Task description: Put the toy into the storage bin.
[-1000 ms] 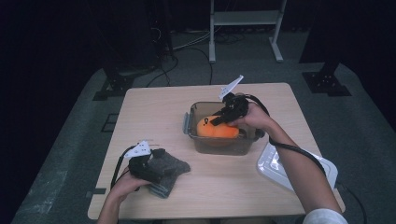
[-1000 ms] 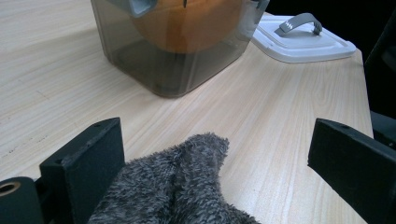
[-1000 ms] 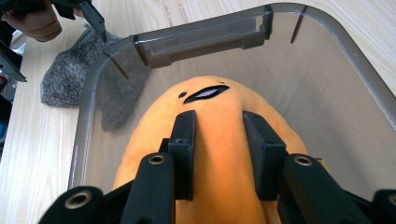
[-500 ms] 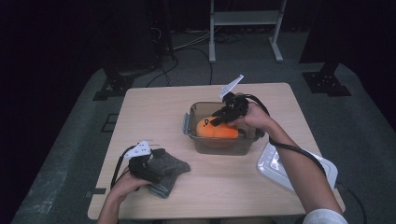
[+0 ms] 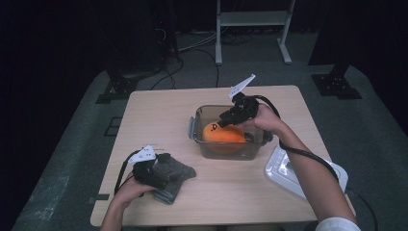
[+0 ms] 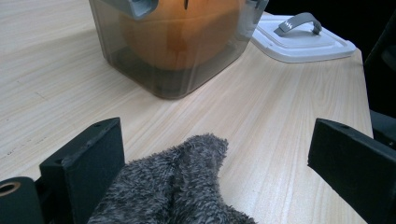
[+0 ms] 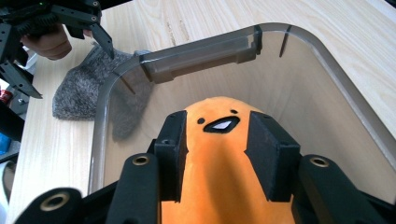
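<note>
An orange plush toy [image 5: 222,133] with a small face lies in a clear smoky container [image 5: 195,126] at mid-table. My right gripper [image 7: 217,140] reaches into the container, its pads against both sides of the toy [image 7: 217,177]. Its jaws have just been opening with the toy still between them. Near the front left, my left gripper [image 6: 219,158] stands open over a grey fuzzy cloth [image 6: 173,186]. The cloth [image 5: 175,175] lies on the table between the jaws and brushes one of them.
The container's white lid [image 5: 293,168] with a grey handle lies flat at the table's front right corner, under my right forearm. Bare wood runs along the far and left sides. A cable trails from each gripper.
</note>
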`<control>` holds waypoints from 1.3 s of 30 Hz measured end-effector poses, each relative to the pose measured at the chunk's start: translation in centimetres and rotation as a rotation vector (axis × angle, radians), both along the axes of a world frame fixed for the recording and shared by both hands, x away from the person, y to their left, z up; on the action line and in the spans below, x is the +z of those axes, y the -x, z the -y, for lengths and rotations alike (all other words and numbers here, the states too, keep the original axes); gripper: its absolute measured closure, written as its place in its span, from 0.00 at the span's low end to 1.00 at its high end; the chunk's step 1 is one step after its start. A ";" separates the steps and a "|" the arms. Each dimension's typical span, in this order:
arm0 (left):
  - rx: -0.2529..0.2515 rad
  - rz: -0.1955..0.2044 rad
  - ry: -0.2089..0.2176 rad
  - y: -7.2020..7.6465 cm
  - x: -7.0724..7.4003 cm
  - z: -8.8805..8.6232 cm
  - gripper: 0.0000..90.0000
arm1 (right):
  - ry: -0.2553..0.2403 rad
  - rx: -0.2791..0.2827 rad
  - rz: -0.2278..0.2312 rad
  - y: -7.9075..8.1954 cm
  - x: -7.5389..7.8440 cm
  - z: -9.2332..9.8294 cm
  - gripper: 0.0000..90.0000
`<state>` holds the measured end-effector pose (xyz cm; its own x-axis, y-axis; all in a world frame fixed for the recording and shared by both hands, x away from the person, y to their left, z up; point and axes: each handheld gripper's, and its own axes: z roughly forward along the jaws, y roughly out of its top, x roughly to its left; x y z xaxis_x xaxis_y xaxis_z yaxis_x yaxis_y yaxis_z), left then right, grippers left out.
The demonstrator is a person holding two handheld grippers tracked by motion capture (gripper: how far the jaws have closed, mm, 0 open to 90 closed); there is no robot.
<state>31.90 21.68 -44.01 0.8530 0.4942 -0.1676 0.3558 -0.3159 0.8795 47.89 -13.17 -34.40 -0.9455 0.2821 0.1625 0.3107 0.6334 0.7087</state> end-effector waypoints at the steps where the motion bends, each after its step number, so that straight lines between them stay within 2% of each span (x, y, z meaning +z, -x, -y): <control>1: -0.002 0.001 -0.001 0.0 0.0 0.0 0.03 | -0.001 0.001 0.002 0.0 0.0 0.1 0.63; 8: -0.003 0.003 -0.004 0.0 0.0 0.0 0.03 | -0.031 -0.004 -0.008 0.8 0.6 1.0 0.60; 20: -0.002 0.002 -0.004 0.0 0.0 0.1 0.03 | -0.090 -0.029 0.017 2.7 2.2 4.2 0.54; 39: 0.000 0.003 -0.010 0.0 -0.1 0.1 0.03 | -0.112 -0.075 0.044 5.3 3.0 9.0 0.48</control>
